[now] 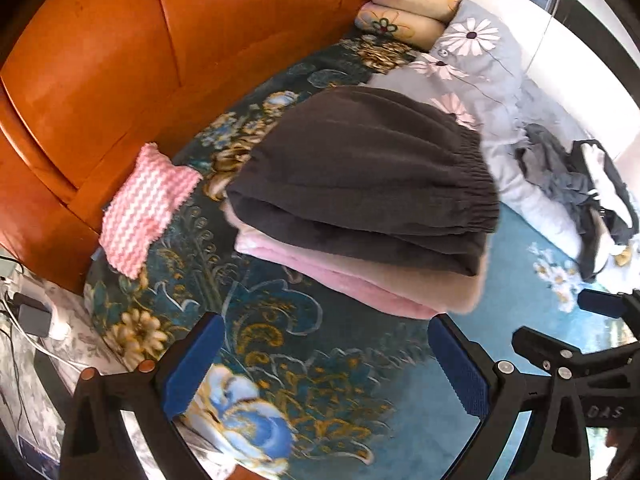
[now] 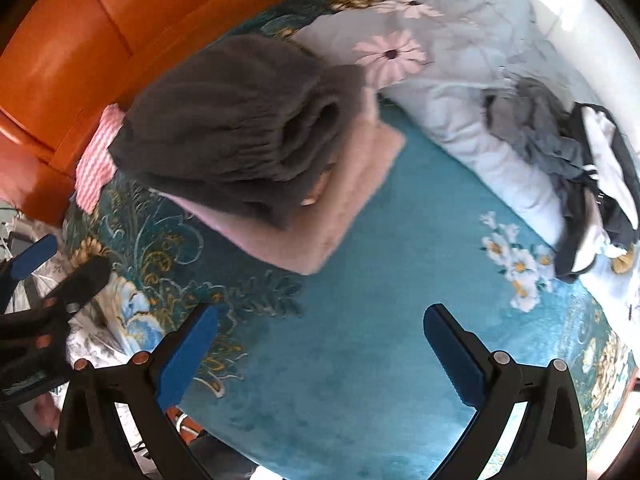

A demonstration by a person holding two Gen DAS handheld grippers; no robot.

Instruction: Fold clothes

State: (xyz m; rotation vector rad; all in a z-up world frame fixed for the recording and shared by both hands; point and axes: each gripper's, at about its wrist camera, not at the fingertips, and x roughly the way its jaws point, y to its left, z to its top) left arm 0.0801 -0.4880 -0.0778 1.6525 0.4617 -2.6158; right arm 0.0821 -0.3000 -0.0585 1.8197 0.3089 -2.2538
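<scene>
A folded dark grey garment with an elastic waistband [image 1: 360, 172] [image 2: 232, 128] lies on top of a folded pink garment [image 1: 352, 276] [image 2: 340, 208] on the teal floral bedspread [image 1: 320, 380] [image 2: 380, 320]. A heap of unfolded grey, black and white clothes [image 1: 576, 188] [image 2: 568, 164] lies at the right on the quilt. My left gripper [image 1: 324, 364] is open and empty, hovering just in front of the stack. My right gripper [image 2: 320, 356] is open and empty over bare bedspread; it also shows in the left wrist view [image 1: 592, 340]. The left gripper shows at the left edge of the right wrist view [image 2: 36, 292].
An orange wooden headboard [image 1: 100, 72] [image 2: 80, 40] runs along the left. A pink-and-white striped knit cloth [image 1: 144, 208] [image 2: 96, 160] lies against it. A grey daisy-print quilt [image 1: 480, 64] [image 2: 460, 60] and pillows [image 1: 404, 12] sit at the back. Chargers and cables [image 1: 32, 312] lie beside the bed.
</scene>
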